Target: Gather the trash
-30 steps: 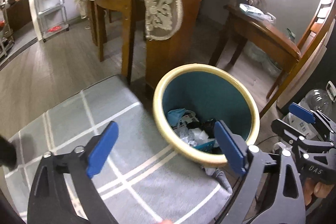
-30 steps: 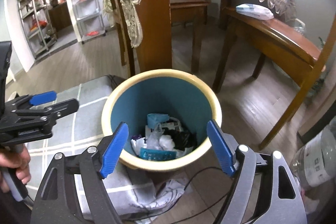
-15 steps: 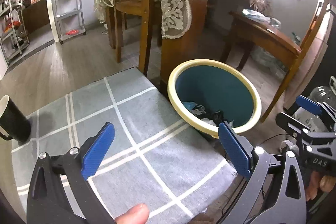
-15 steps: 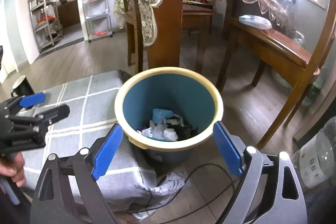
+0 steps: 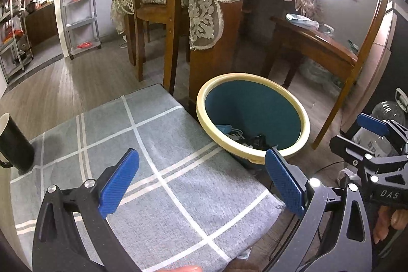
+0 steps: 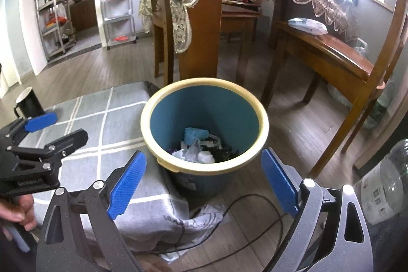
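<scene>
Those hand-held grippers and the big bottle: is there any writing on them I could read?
"DAS" on the right hand-held gripper.
Left hand-held gripper: white lettering, too blurred to read.
Bottle: label print too small to read.

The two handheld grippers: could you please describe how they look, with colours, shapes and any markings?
Both the left gripper and the right gripper have black angular frames with silver bolts and flat, textured blue pads on the jaws. White lettering reading DAS marks the right one's side.

Grey checked cloth (image 5: 163,170) covers the low table — black mug (image 5: 12,142) on it.
</scene>
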